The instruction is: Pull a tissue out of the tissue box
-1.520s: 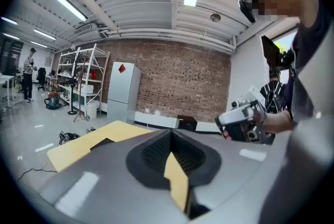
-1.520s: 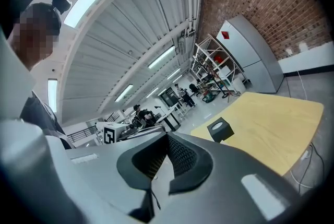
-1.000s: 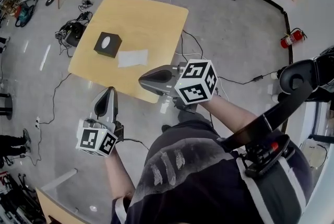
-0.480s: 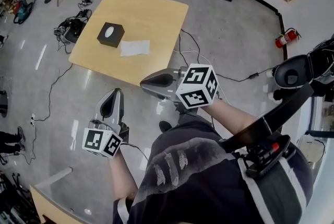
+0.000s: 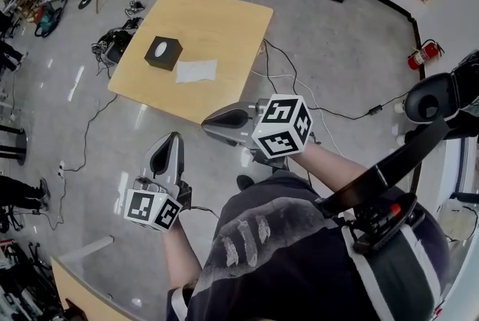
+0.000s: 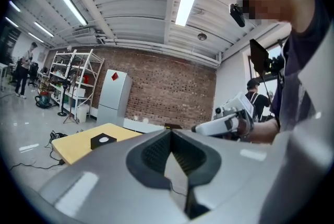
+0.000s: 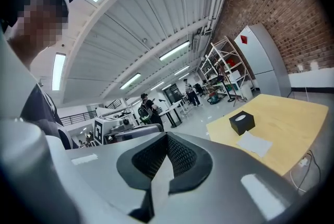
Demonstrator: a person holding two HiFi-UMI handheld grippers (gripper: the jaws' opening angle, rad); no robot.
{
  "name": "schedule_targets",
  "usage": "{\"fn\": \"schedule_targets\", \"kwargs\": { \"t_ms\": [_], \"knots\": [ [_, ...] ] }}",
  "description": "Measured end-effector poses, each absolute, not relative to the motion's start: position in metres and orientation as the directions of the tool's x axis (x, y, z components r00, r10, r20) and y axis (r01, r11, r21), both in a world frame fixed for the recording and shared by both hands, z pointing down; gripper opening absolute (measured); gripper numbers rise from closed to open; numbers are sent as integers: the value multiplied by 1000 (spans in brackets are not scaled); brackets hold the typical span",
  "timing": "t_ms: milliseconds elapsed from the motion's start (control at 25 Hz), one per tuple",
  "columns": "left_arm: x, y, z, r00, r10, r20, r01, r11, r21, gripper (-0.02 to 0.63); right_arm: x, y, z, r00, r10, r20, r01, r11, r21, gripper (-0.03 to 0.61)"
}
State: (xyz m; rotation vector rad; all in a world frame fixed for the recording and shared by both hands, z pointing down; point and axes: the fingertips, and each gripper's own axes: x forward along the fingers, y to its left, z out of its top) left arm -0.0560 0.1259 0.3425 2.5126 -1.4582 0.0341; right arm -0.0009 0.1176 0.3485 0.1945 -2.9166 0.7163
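Tissue box [image 5: 163,52] on table [image 5: 224,35], white tissue [image 5: 196,71] beside it.

One tissue box [image 5: 163,52], one tissue [image 5: 196,71], one table [image 5: 224,35]

Head view: the scene is taken from above and steeply downward, so that the wooden table [image 5: 217,35] and the tissue box [image 5: 163,52] are seen far off across the floor [image 5: 337,50]. Gripper views: a wide-angle camera is carried on the left gripper [image 5: 171,144] and on the right gripper [image 5: 213,120], each aimed almost level along its own jaws. The table and box are shared by all three views, small in each. Each gripper is also caught in the other's view.
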Motion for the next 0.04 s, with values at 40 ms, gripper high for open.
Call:
{"fn": "schedule_targets", "kwargs": {
  "t_ms": [40],
  "knots": [
    [-49,128,342,502,-853,139,-860,-475,187,0,5,120,350,-984,-90,156,-152,878,-453,-2]
  ]
}}
